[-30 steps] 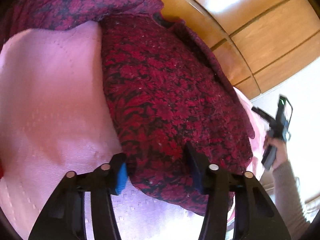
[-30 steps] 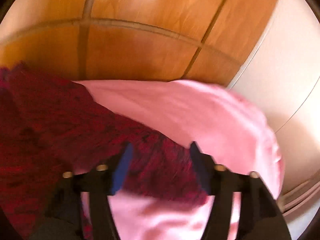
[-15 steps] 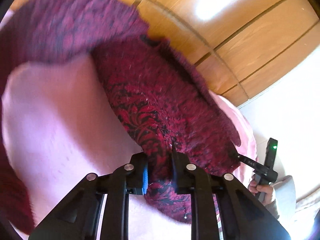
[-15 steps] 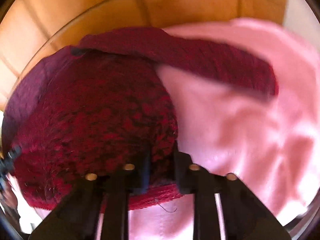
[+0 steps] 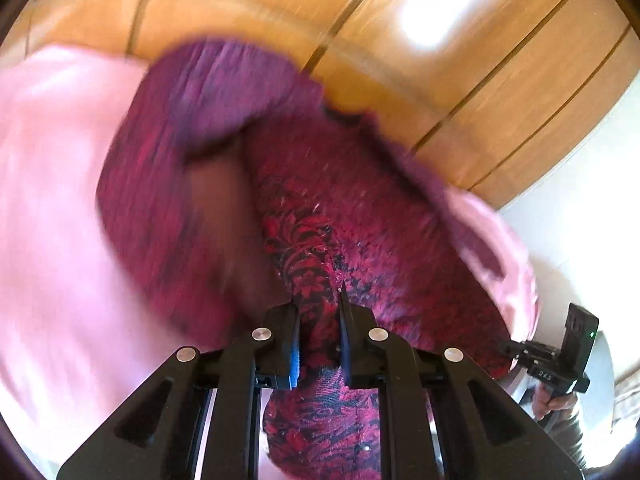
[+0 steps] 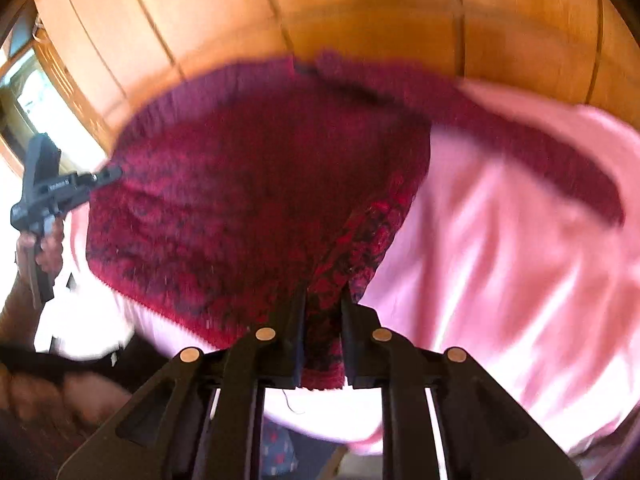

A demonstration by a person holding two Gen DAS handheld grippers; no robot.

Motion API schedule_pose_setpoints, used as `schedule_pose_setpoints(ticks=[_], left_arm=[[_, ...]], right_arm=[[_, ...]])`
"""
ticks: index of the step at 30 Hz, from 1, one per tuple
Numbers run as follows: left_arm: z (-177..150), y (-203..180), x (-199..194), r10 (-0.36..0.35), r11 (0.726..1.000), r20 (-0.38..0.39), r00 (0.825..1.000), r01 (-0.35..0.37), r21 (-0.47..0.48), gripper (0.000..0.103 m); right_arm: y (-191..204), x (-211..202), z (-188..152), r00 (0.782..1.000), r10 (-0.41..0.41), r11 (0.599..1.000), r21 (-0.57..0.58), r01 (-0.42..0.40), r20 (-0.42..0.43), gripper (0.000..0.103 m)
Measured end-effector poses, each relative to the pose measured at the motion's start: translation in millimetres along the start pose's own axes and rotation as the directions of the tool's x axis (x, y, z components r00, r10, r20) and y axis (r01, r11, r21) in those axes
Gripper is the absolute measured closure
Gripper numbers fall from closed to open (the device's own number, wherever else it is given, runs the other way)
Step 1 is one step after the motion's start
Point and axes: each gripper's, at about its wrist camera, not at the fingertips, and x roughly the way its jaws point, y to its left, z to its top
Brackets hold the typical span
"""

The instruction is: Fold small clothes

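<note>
Garment (image 5: 360, 216) on blanket (image 5: 60, 200), before panelling (image 5: 500, 80)

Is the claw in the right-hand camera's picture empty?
No: the right claw is shut on the edge of the dark red patterned garment, whose cloth sits pinched between its two black fingers.

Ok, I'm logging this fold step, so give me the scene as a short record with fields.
garment: dark red patterned knit, lifted at its edge
surface: pink cloth under it
left claw: just closed on the knit's edge
right claw: just closed on the knit's edge
background: wooden panels
image: motion blur
</note>
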Motion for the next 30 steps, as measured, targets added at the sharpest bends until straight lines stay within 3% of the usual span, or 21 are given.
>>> schedule_pose_setpoints(ticks=[3, 6, 8, 9, 11, 12, 13, 16, 17, 18, 20, 23, 25, 27, 28, 30], left_arm=[[-30.0, 12.5, 14.8, 0.069, 0.998, -0.037, 0.997, -0.069, 0.0, 0.088], [-39.0, 21.2, 21.3, 0.086, 0.994, -0.024, 0.996, -0.087, -0.064, 0.082], [-40.5, 27.0, 17.2, 0.068, 0.993, -0.008, 0.998, -0.069, -0.099, 0.077], [-41.2, 27.0, 15.0, 0.063, 0.992, -0.001, 0.998, -0.062, -0.111, 0.077], [-41.3, 35.8, 1.5, 0.077, 0.988, 0.027, 0.997, -0.073, -0.134, 0.077], [-41.2, 41.8, -4.8, 0.094, 0.983, 0.041, 0.995, -0.087, -0.161, 0.077], [-45.7, 47.1, -12.9, 0.101, 0.979, 0.051, 0.994, -0.09, -0.184, 0.077], [-47.2, 56.5, -29.8, 0.167, 0.96, 0.086, 0.982, -0.142, -0.239, 0.071], [-46.9, 55.8, -35.8, 0.204, 0.953, 0.102, 0.974, -0.174, -0.247, 0.062], [-46.7, 55.5, -43.0, 0.27, 0.938, 0.129, 0.954, -0.23, -0.261, 0.052], [-45.3, 63.7, -53.2, 0.353, 0.907, 0.152, 0.923, -0.298, -0.297, 0.04], [-40.0, 77.8, -54.9, 0.432, 0.871, 0.138, 0.891, -0.372, -0.321, 0.03], [-31.7, 85.4, -47.6, 0.516, 0.832, 0.12, 0.848, -0.464, -0.304, 0.028], [-21.6, 99.2, -46.5, 0.609, 0.774, 0.113, 0.785, -0.557, -0.303, 0.028], [-10.5, 111.3, -48.4, 0.638, 0.749, 0.112, 0.762, -0.58, -0.319, 0.028], [8.7, 131.1, -58.0, 0.647, 0.736, 0.134, 0.75, -0.569, -0.367, 0.028]], right_arm=[[-17.4, 5.5, -28.0, 0.999, 0.003, 0.998, 0.068, 0.0, -0.051, 0.09], [-33.2, 14.2, 4.3, 0.999, -0.01, 0.998, 0.065, 0.013, -0.05, 0.09], [-26.2, 22.8, 25.4, 0.997, -0.06, 0.998, 0.018, 0.06, -0.046, 0.084], [-30.1, 6.0, 22.2, 0.997, -0.077, 0.997, 0.003, 0.077, -0.027, 0.073], [-20.3, -6.5, 24.2, 0.993, -0.111, 0.993, -0.023, 0.112, 0.05, 0.064], [-14.4, -10.8, 28.3, 0.991, -0.115, 0.993, -0.028, 0.118, 0.074, 0.055], [-7.4, -12.9, 37.3, 0.988, -0.108, 0.993, -0.038, 0.112, 0.112, 0.046], [12.0, 3.0, 56.9, 0.988, -0.046, 0.997, -0.055, 0.054, 0.146, 0.042], [21.8, 13.7, 62.9, 0.99, -0.014, 0.997, -0.067, 0.024, 0.143, 0.042], [31.3, 24.4, 66.5, 0.991, 0.008, 0.997, -0.081, 0.003, 0.137, 0.042], [51.2, 45.4, 73.0, 0.991, 0.044, 0.995, -0.098, -0.032, 0.128, 0.041], [78.4, 78.1, 83.9, 0.989, 0.103, 0.991, -0.097, -0.094, 0.103, 0.038], [89.4, 92.2, 84.4, 0.988, 0.121, 0.989, -0.099, -0.112, 0.094, 0.038], [97.2, 102.5, 86.1, 0.988, 0.126, 0.989, -0.094, -0.118, 0.087, 0.035], [99.7, 106.7, 87.1, 0.988, 0.128, 0.989, -0.091, -0.12, 0.082, 0.034], [101.1, 115.6, 87.8, 0.99, 0.126, 0.989, -0.081, -0.12, 0.068, 0.032]])
